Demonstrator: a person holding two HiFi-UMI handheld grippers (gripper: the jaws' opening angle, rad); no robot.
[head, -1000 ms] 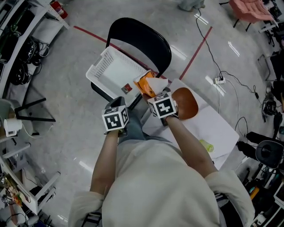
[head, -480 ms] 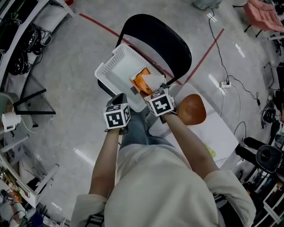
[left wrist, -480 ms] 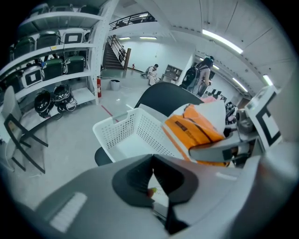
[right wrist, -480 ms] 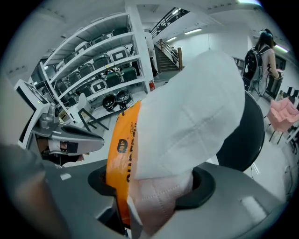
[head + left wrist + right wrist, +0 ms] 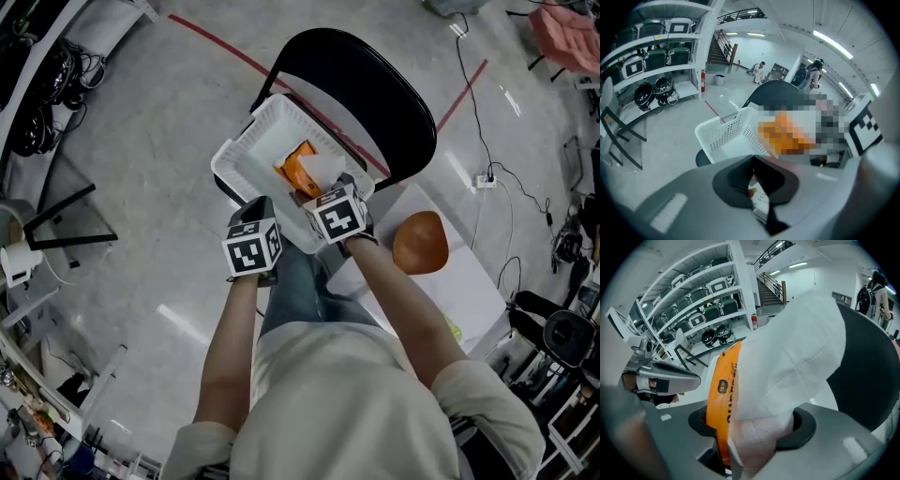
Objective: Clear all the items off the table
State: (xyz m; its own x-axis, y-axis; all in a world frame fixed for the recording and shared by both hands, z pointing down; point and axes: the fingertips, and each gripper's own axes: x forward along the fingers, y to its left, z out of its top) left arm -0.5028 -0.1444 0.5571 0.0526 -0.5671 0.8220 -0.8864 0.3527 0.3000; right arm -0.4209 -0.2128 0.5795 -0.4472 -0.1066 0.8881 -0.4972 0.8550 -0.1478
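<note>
Orange pack: a flat orange tissue pack with a crumpled white tissue against it, which we hold clamped in the right gripper above the basket's inside.
Basket: a white perforated plastic basket sits on the black chair.
Left gripper: jaws pressed together near the basket's near rim. We cannot identify the small pale scrap at their tips.
Table: a white table beside the chair carries a round brown bowl.
</note>
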